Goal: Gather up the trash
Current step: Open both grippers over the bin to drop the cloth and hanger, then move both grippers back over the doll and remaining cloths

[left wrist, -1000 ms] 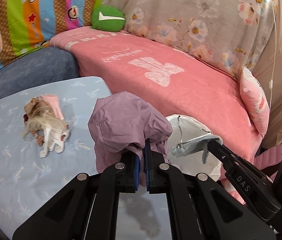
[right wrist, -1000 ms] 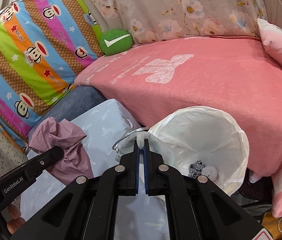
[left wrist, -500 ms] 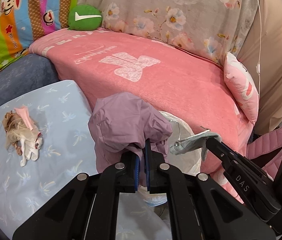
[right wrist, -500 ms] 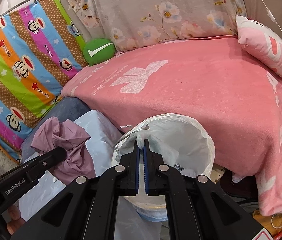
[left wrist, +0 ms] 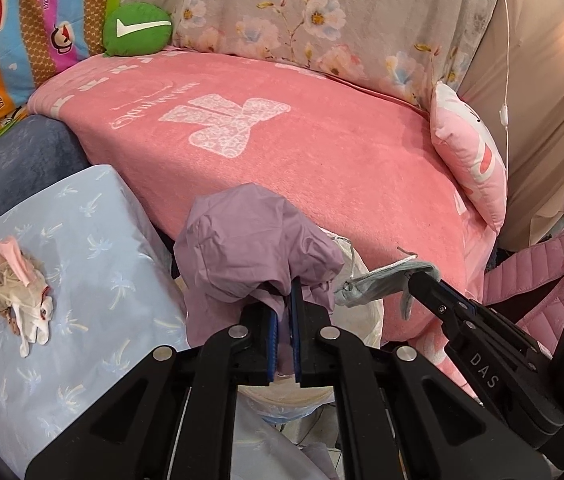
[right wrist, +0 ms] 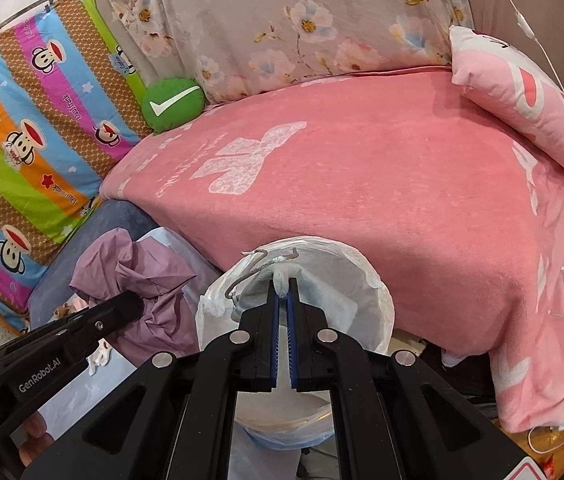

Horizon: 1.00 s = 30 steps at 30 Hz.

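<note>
Reading the printed marks first: your left gripper (left wrist: 284, 312) shows "GenRobot.AI" along its finger at the lower left of the right wrist view, and your right gripper (right wrist: 282, 300) shows "DAS" at the lower right of the left wrist view. The striped monkey-print fabric (right wrist: 30, 140) at the upper left carries repeated script reading "Paul Frank". The pink plush blanket (left wrist: 301, 168) bears white lettering too distorted to read. The round green cushion (left wrist: 138, 29) carries a white check mark.

Your left gripper is clenched on a crumpled mauve cloth (left wrist: 250, 248), which bulges above the fingertips at frame centre. Your right gripper is clenched on a pale blue-grey face mask (right wrist: 282, 276) with a loose ear loop, held directly above the mouth of the white-lined round trash bin (right wrist: 377, 292). The bin's contents are hidden behind the gripper.

On the light blue palm-print sheet (left wrist: 82, 280), at the left of the left wrist view, a tangled wad of beige and pink scraps (left wrist: 14, 284) lies well apart from the bin.
</note>
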Motion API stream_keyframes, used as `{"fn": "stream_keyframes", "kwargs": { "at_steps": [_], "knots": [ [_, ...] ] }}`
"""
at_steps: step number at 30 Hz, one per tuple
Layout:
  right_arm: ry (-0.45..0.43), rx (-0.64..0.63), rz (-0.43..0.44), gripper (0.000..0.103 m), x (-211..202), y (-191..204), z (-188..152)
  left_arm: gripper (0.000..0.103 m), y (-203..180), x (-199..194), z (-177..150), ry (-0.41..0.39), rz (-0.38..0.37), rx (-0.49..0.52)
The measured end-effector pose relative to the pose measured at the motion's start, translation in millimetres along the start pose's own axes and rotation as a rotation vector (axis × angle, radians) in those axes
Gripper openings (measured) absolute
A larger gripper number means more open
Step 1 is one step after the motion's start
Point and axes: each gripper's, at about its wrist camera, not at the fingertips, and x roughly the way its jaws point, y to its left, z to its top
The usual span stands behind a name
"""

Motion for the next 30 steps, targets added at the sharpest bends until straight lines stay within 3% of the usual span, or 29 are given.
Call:
{"fn": "stream_keyframes", "kwargs": {
  "at_steps": [3,6,8,21,30],
  "knots": [
    [0.007,0.002,-0.006,0.004,3,0,3,0.012,0,7,2,0.023,0.002,-0.001],
    [0.014,-0.001,-0.008,0.006,6,2,6,0.038,2,8,4,0.014,0.011,-0.006],
    [0.017,-0.004,-0.011,0.01,9,3,8,0.061,3,6,6,-0.008,0.027,-0.008],
    [0.017,-0.02,-0.007,0.01,12,16,14,0.062,17,1,12,-0.021,0.058,-0.005],
    [0.047,-0.062,0.01,0.019,19,37,6,0.062,40,-4,6,-0.012,0.08,-0.035]
  ]
}}
